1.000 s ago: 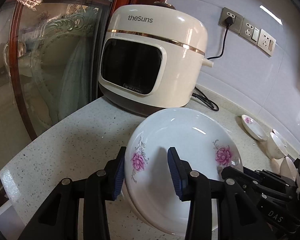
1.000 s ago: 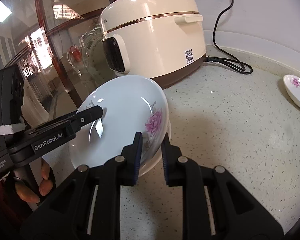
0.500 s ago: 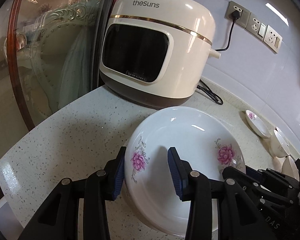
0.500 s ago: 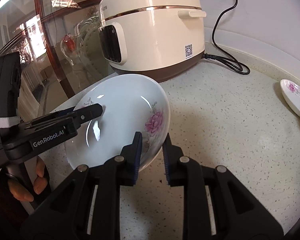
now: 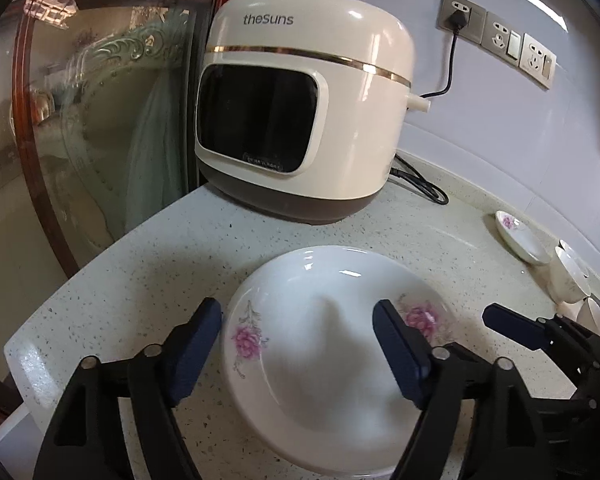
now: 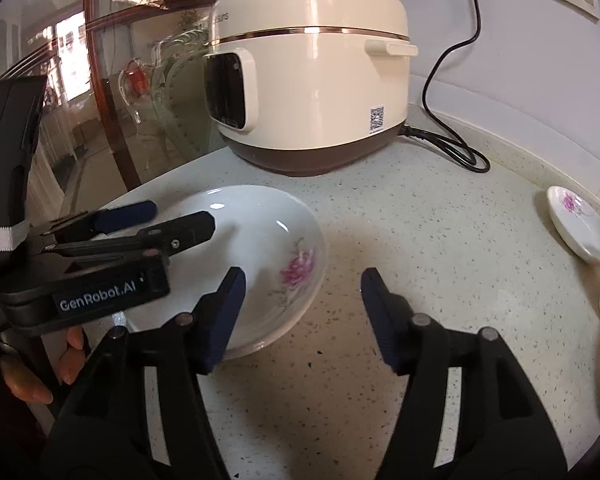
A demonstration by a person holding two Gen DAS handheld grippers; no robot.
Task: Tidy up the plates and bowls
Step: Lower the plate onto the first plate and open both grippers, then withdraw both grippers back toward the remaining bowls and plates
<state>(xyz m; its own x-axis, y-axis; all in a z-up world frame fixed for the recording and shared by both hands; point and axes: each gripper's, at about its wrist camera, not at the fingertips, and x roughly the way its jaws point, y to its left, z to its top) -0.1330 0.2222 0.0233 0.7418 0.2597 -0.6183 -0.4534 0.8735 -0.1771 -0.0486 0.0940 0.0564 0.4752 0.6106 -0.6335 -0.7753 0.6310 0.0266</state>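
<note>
Both grippers are angled downward over the counter [image 5: 148, 248]. The left gripper [image 5: 300, 344] is held with jaws just spread, released, straddling the near rim of the flowered plate [image 5: 320, 344], which lies flat on the counter before the rice cooker [image 5: 300, 112]. The right gripper [image 6: 300, 300] is likewise newly released, its jaws astride the plate's right edge. Open counter is seen to the right, up to a small dish [image 6: 576, 232]; the counter's curved edge lies just left of the plate.
</note>
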